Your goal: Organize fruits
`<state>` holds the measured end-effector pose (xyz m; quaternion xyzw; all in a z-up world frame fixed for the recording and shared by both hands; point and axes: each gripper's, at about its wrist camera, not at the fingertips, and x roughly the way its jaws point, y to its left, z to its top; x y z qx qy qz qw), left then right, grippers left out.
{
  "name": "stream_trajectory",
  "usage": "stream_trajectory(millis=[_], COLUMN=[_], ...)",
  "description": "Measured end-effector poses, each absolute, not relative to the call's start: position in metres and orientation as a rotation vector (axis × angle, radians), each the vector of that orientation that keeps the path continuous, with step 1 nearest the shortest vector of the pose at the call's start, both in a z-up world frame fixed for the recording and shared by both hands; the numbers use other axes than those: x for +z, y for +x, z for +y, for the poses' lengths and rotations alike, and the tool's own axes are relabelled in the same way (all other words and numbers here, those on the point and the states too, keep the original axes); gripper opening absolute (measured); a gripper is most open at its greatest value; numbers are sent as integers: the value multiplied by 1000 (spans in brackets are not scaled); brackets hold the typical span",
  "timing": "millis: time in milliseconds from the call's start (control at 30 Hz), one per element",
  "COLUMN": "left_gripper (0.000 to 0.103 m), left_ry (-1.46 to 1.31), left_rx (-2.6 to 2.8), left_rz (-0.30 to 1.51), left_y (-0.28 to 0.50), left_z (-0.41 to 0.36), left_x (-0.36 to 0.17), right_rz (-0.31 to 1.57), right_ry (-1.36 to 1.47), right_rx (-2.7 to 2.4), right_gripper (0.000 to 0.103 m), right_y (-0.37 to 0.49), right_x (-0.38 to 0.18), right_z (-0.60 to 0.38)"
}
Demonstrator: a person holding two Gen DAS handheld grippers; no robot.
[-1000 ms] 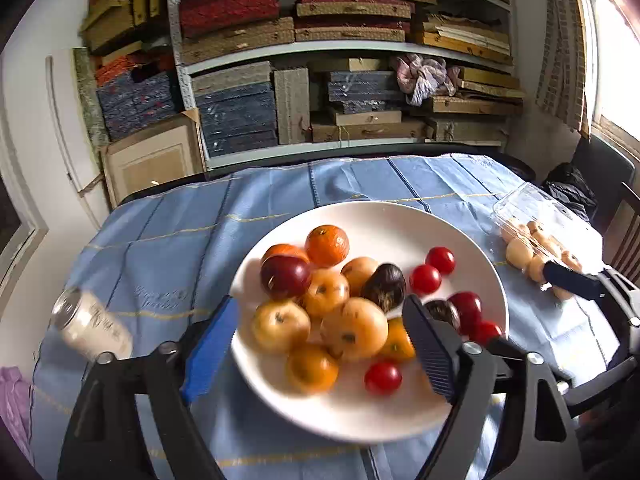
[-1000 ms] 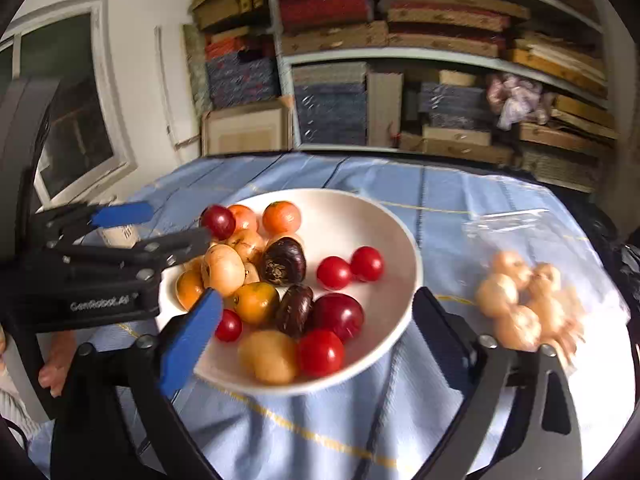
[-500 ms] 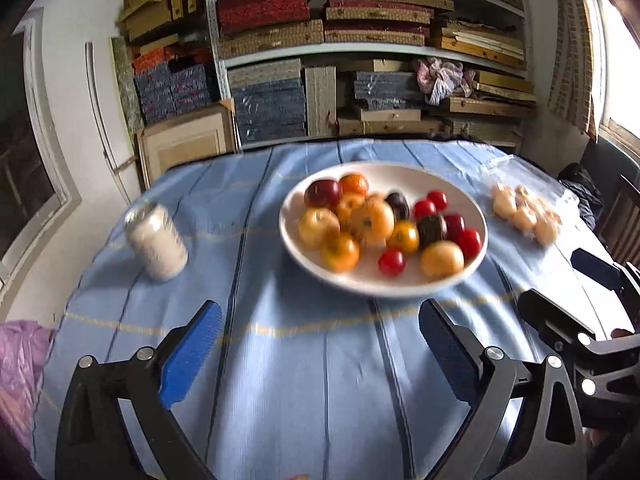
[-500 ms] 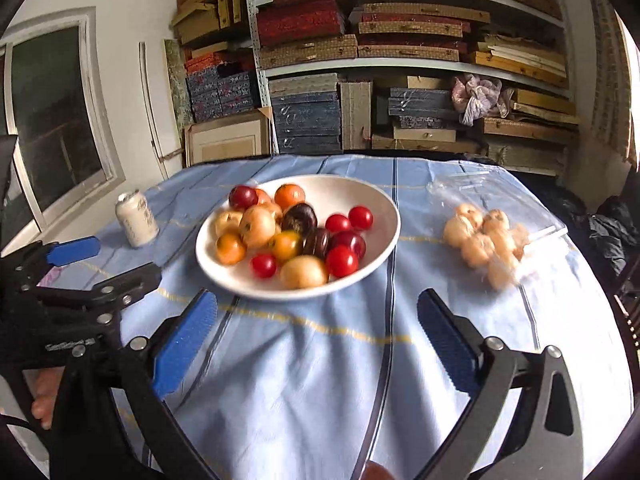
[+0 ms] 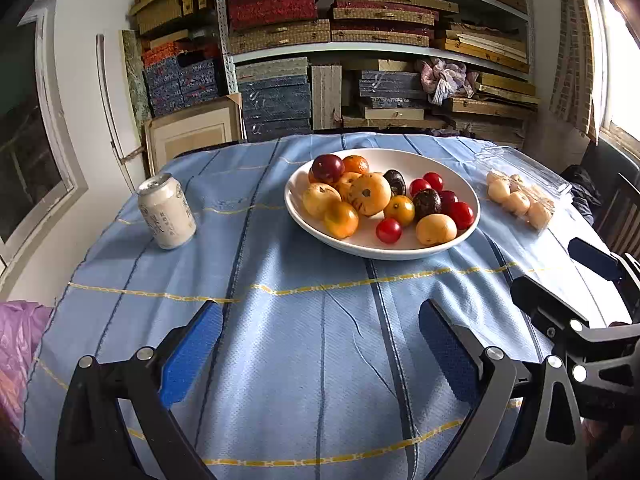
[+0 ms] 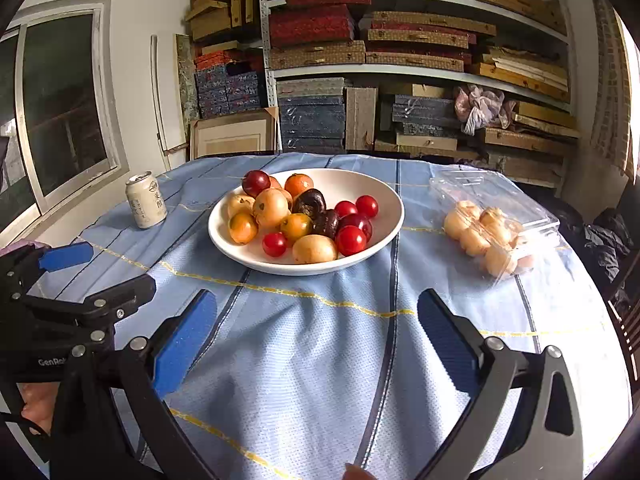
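Observation:
A white plate point(image 5: 400, 160) point(image 6: 360, 184) sits mid-table on the blue cloth. It holds several orange and yellow fruits point(image 5: 370, 199) point(image 6: 271, 208), red cherry tomatoes point(image 5: 389, 230) point(image 6: 351, 240), dark wrinkled fruits point(image 5: 426, 203) point(image 6: 309, 202) and a red plum point(image 5: 328, 169) point(image 6: 256, 182). My left gripper point(image 5: 320, 310) hangs open over bare cloth, well short of the plate, with nothing between its blue pads. My right gripper point(image 6: 317, 300) is likewise open and empty, near the table's front edge. Each gripper shows at the side of the other's view.
A clear plastic box point(image 5: 520, 200) point(image 6: 488, 232) of pale round fruits lies right of the plate. A white drink can point(image 5: 166, 212) point(image 6: 145, 200) stands to the left. Loaded shelves point(image 6: 400, 72) fill the back wall. A dark chair point(image 5: 624, 216) is at the right.
Both grippers have drawn back from over the plate toward the table's near edge. The left jaws have spread wider. The fruits stay on the plate.

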<state>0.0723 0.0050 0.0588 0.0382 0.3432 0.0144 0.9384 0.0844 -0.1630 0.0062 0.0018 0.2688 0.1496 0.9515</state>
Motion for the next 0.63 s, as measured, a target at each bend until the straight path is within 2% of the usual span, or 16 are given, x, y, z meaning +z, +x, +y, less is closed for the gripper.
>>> stream_trajectory(millis=[633], left_gripper=[99], left_ry=[77], left_rx=[31], left_rz=[699], left_y=[72], left_z=[5], left_x=[56], right_rz=[544], right_ry=[2], right_rx=[316], right_gripper=[99], right_y=[87], right_x=[6], right_z=[-165])
